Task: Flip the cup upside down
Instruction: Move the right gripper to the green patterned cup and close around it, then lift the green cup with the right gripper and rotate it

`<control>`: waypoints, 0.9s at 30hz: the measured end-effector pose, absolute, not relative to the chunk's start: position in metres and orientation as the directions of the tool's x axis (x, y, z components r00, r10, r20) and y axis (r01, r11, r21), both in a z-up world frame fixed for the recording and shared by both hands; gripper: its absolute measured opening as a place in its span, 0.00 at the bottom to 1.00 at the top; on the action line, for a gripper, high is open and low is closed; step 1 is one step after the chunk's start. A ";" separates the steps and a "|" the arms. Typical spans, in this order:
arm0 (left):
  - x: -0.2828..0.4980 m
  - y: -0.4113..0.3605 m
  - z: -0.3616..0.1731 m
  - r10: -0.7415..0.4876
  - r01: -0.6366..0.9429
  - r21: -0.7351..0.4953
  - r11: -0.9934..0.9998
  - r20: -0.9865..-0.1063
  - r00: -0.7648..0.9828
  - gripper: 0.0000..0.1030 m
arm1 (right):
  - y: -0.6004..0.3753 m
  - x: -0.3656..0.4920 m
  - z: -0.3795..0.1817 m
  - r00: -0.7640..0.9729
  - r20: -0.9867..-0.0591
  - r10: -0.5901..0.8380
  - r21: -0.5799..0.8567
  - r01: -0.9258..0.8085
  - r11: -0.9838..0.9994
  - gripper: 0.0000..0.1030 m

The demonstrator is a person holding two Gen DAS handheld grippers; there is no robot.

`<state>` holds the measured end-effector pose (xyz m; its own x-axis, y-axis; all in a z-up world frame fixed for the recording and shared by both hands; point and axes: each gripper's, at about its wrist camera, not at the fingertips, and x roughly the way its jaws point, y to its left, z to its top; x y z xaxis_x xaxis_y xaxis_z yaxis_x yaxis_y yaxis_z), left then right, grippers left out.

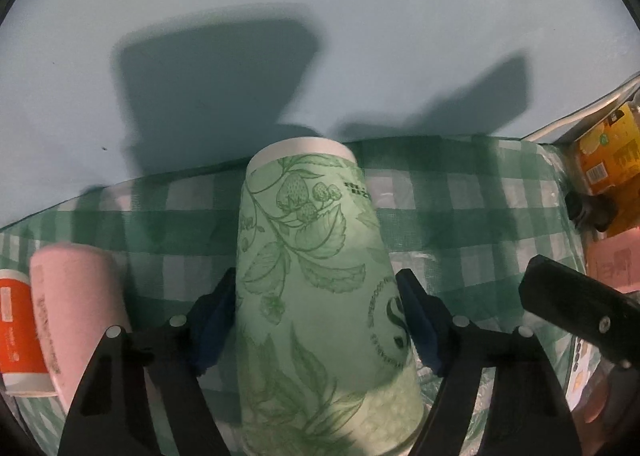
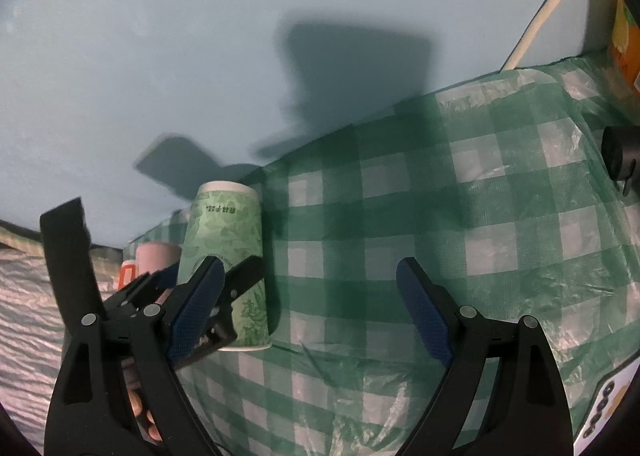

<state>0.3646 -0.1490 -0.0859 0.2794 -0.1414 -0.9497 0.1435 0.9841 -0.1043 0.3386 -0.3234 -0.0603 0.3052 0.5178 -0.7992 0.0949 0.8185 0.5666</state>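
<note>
A green paper cup with a leaf and strawberry print stands upside down on the checked cloth, its rim on the cloth and its white base on top. My left gripper has a blue pad on each side of the cup's lower half and is shut on it. The same cup shows in the right wrist view with the left gripper's black jaws around it. My right gripper is open and empty, over the cloth to the right of the cup.
A pink cup and an orange cup stand left of the green cup. A yellow-orange box sits at the far right. The green checked cloth covers the table against a pale blue wall.
</note>
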 end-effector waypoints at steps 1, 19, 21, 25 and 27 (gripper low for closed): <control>0.365 -0.148 -0.087 -0.148 0.146 -0.111 0.983 -0.949 0.280 0.74 | -0.323 0.338 -0.061 0.305 -0.800 0.517 0.566 0.094 0.819 0.85; 0.269 -0.103 -0.034 -0.230 0.325 -0.120 0.938 -0.918 0.323 0.74 | -0.302 0.270 -0.028 0.311 -0.777 0.547 0.575 -0.003 0.818 0.85; 0.247 -0.103 -0.035 -0.233 0.339 -0.116 0.934 -0.914 0.331 0.74 | -0.296 0.255 -0.023 0.310 -0.773 0.554 0.578 -0.020 0.816 0.85; 0.211 -0.093 -0.040 -0.227 0.364 -0.093 0.927 -0.911 0.343 0.74 | -0.282 0.224 -0.022 0.297 -0.758 0.581 0.598 -0.041 0.801 0.85; 0.195 -0.090 -0.045 -0.226 0.370 -0.092 0.924 -0.913 0.338 0.74 | -0.274 0.209 -0.025 0.288 -0.751 0.595 0.610 -0.043 0.791 0.85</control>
